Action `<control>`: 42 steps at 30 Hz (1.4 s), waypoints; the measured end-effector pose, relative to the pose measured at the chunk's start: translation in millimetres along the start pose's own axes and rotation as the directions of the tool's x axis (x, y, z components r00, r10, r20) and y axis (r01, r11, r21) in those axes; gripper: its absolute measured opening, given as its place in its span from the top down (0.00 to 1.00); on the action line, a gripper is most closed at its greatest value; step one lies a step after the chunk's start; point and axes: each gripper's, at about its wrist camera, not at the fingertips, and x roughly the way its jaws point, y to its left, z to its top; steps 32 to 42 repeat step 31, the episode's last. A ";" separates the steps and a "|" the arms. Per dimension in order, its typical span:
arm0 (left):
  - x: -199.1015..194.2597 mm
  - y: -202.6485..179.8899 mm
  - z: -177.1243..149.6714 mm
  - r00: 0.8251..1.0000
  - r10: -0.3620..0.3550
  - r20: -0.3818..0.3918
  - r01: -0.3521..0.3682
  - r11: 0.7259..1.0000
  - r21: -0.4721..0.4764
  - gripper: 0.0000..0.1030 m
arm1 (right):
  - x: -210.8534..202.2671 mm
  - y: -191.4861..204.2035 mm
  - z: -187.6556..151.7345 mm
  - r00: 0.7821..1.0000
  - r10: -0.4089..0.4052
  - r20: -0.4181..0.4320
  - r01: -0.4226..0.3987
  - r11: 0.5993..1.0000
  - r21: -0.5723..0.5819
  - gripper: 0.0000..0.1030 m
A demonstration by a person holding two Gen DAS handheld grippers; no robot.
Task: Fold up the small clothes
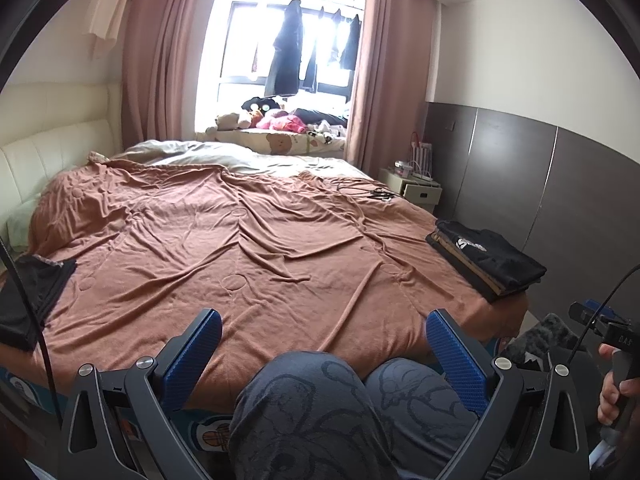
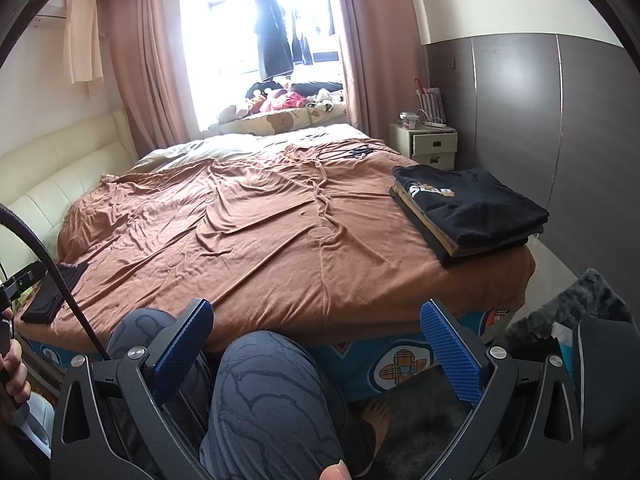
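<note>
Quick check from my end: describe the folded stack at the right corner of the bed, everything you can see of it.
The folded stack lies flat on the brown bedspread, at the bed's right corner near the foot edge. On top is a black tee folded into a rectangle, with a white print and small bear figure partly showing. Under it sit several thinner folded layers, tan and dark, edges roughly aligned. It looks like soft cotton. Nothing rests on it, and neither gripper touches it.

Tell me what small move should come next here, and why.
Probably reach the left gripper toward the dark garment at the bed's left edge. Both grippers are open and empty above the person's knees, the bedspread middle is bare, and the folded stack already sits at the right corner. The right gripper waits.
</note>
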 end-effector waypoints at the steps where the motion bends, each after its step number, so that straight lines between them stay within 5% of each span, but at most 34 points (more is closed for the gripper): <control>1: -0.2 -0.4 0.1 1.000 -0.001 0.001 0.001 1.000 -0.001 0.00 | -0.5 0.2 -0.2 1.000 -0.003 0.002 0.003 1.000 -0.001 0.00; 42: -33.5 -14.2 3.5 0.995 -0.032 0.097 0.032 0.999 -0.001 0.00 | -35.3 -5.9 5.3 0.997 -0.042 0.058 0.046 0.997 -0.057 0.00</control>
